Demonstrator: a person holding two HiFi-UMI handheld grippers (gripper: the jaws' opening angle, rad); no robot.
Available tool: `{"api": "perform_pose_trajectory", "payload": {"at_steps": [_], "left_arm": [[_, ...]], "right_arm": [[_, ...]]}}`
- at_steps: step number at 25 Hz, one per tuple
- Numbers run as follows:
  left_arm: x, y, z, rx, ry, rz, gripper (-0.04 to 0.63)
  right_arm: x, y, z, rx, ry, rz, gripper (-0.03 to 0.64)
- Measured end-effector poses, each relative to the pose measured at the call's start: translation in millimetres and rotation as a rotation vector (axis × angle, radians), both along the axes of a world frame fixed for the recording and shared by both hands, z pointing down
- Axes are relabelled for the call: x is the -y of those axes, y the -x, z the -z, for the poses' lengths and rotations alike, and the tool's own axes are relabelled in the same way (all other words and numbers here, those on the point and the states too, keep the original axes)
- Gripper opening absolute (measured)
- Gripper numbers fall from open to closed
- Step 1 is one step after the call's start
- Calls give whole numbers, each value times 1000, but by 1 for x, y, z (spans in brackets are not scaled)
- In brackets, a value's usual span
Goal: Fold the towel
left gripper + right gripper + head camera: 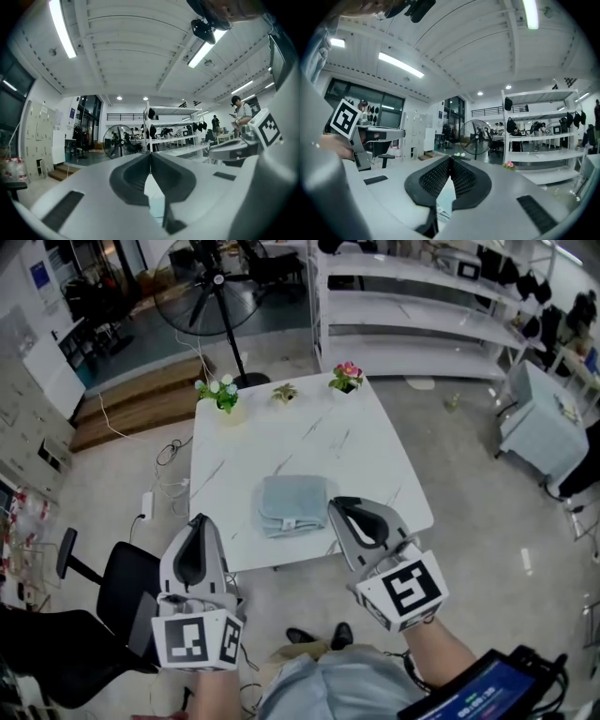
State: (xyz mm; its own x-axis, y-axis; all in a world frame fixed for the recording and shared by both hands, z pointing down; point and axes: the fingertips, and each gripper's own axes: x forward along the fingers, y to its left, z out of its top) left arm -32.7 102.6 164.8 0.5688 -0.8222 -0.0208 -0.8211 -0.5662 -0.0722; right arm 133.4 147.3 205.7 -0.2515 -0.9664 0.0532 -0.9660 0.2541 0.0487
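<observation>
A pale blue-grey towel (pixel 293 504) lies folded into a small rectangle on the white marble table (pixel 244 451), near its front edge. My left gripper (pixel 197 526) is raised above the table's front left corner, jaws shut and empty. My right gripper (pixel 339 507) hovers just right of the towel, also shut with nothing between its pads. In the left gripper view the left gripper (pixel 150 157) points level across the room with the tips meeting. In the right gripper view the right gripper (pixel 450 161) likewise points level, its textured pads pressed together.
Three small flower pots (pixel 225 395) (pixel 284 393) (pixel 346 378) stand along the table's far edge. A black office chair (pixel 117 592) sits at the front left, a standing fan (pixel 214 287) and white shelving (pixel 422 306) behind. The person's feet (pixel 319 636) show below the table.
</observation>
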Motion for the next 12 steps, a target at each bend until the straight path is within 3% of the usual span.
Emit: {"api": "perform_pose_trajectory", "payload": {"at_steps": [5, 12], "left_arm": [[-15, -8, 1, 11, -17, 0, 8], [-25, -28, 8, 22, -22, -21, 8]], "right_arm": [[-12, -6, -9, 51, 17, -10, 18], [-24, -18, -3, 30, -6, -26, 17]]}}
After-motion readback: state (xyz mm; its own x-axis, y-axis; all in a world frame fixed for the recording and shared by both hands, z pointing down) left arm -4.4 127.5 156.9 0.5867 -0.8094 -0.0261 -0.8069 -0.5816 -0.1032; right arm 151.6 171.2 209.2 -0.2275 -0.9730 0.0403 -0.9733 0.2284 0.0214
